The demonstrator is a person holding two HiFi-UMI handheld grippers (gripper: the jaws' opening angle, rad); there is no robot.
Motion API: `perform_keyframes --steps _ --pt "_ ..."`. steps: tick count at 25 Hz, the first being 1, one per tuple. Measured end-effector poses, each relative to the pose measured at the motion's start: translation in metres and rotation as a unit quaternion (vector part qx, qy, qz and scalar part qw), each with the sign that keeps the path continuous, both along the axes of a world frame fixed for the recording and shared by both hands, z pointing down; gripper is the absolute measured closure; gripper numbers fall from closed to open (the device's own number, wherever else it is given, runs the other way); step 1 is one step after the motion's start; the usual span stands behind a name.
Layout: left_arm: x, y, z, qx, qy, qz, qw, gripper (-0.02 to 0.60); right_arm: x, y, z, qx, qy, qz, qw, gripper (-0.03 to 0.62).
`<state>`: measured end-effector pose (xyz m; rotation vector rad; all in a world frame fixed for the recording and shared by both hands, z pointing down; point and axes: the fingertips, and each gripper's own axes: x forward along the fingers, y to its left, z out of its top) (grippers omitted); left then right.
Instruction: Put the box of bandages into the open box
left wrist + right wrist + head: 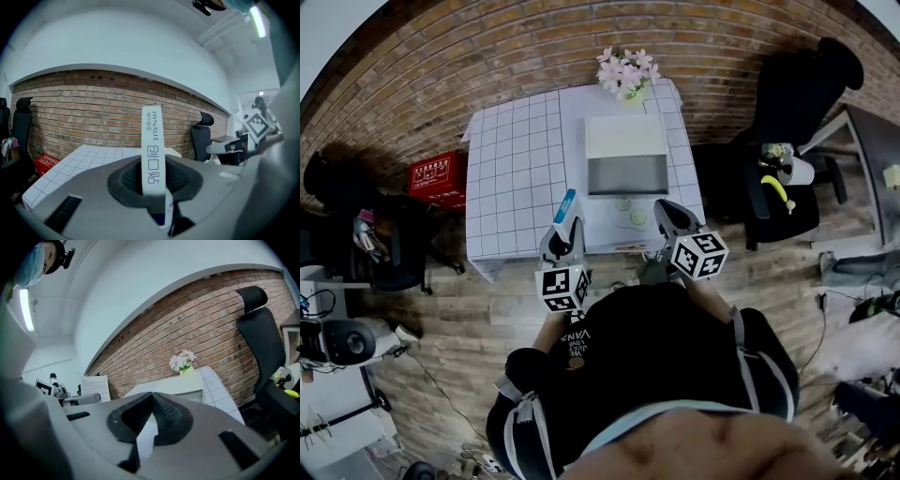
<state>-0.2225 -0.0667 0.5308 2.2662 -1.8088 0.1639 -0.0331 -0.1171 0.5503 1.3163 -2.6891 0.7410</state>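
A slim white and blue box of bandages [565, 209] [153, 150] stands upright between the jaws of my left gripper [566, 225] [154, 176], which is shut on it over the table's near edge. The open box [626, 156] [180, 385], white with a grey inside, sits on the table ahead and to the right of it. My right gripper [668, 216] [151, 411] hovers at the table's near edge below that box, its pads touching at the tips with nothing between them.
The table [516, 169] has a white gridded cloth. A vase of pink flowers [624, 75] [184, 363] stands at its far edge by a brick wall. A red crate [437, 176] lies on the floor to the left, black chairs [797, 122] on both sides.
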Motion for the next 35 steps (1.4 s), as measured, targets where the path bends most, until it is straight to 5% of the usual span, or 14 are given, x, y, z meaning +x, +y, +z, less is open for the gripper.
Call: perform_keyframes --steps 35 --pt "0.061 -0.118 0.027 -0.010 -0.099 0.029 0.9947 0.500 0.033 -0.093 0.018 -0.018 0.017 -0.060 0.998 0.597"
